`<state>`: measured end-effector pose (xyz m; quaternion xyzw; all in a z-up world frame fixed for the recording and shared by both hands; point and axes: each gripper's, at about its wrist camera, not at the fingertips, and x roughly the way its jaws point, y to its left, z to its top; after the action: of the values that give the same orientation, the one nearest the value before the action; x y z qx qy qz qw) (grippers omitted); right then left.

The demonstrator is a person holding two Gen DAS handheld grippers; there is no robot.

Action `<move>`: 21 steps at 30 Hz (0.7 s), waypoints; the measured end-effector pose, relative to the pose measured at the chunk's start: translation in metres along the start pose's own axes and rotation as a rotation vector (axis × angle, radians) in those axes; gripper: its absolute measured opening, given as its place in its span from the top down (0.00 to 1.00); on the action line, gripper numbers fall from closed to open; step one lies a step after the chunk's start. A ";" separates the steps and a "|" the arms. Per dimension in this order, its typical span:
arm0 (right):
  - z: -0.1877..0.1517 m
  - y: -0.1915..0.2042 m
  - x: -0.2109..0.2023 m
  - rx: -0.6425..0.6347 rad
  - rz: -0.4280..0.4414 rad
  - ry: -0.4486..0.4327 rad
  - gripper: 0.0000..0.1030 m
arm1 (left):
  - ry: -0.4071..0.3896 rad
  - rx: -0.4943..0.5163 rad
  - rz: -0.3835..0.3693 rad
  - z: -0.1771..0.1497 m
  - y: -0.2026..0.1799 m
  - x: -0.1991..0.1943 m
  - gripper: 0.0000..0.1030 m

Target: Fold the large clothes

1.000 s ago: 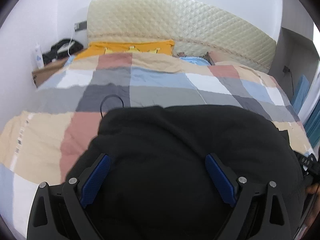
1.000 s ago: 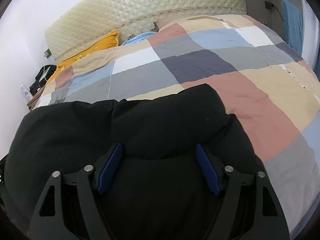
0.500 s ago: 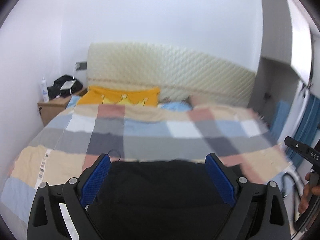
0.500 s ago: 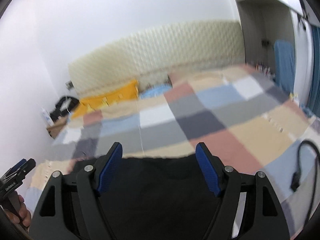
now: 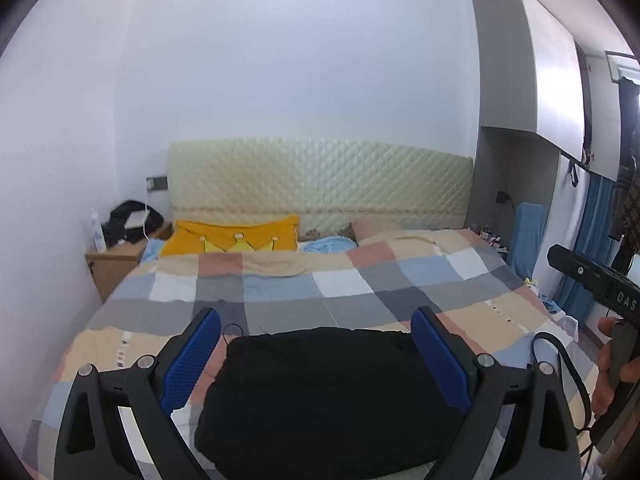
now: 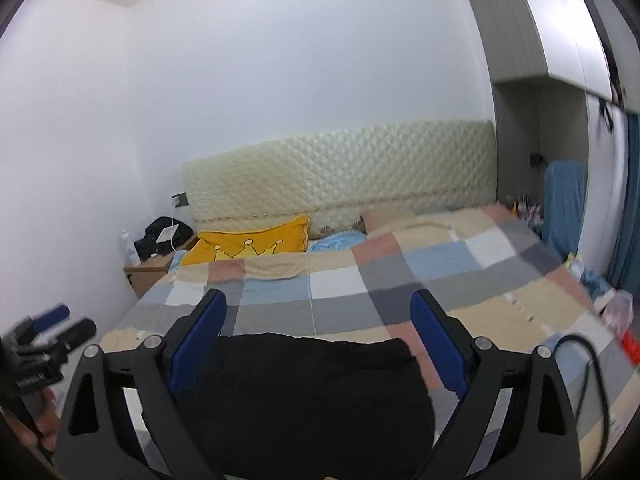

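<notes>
A folded black garment (image 5: 320, 396) lies in a compact bundle at the near edge of the bed; it also shows in the right wrist view (image 6: 304, 396). My left gripper (image 5: 316, 356) is open and empty, held back above the bundle without touching it. My right gripper (image 6: 318, 340) is open and empty too, likewise pulled back from the cloth. Each gripper shows at the edge of the other's view: the right one (image 5: 600, 284) and the left one (image 6: 44, 332).
The bed has a checked quilt (image 5: 320, 284), a yellow crown pillow (image 5: 232, 236) and a padded headboard (image 5: 320, 184). A wooden nightstand (image 5: 116, 264) stands at the left. A black cable (image 5: 560, 356) lies at the bed's right edge. A wardrobe (image 5: 532, 80) is at the right.
Both grippers have lifted and drawn back from the black garment. The view has risen from close over the cloth to a view across the whole bed.
</notes>
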<state>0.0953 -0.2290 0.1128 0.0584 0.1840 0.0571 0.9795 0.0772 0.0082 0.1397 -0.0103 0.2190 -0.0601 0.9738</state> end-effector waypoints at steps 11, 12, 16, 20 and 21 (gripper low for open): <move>-0.026 0.024 -0.066 -0.022 0.036 -0.095 0.00 | -0.061 -0.037 -0.006 -0.021 -0.010 -0.067 0.06; -0.029 0.024 -0.071 -0.014 0.043 -0.098 0.00 | -0.045 -0.045 -0.004 -0.028 -0.011 -0.071 0.06; -0.048 0.024 -0.087 -0.023 0.068 -0.078 0.00 | -0.038 -0.074 0.035 -0.048 -0.010 -0.088 0.06; -0.066 0.024 -0.102 -0.033 0.043 -0.073 0.00 | -0.045 -0.093 0.017 -0.067 -0.009 -0.099 0.06; -0.071 0.025 -0.106 -0.035 0.047 -0.070 0.00 | -0.031 -0.092 0.000 -0.073 -0.010 -0.099 0.06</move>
<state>-0.0310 -0.2116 0.0874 0.0474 0.1471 0.0815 0.9846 -0.0441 0.0109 0.1165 -0.0561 0.2065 -0.0500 0.9756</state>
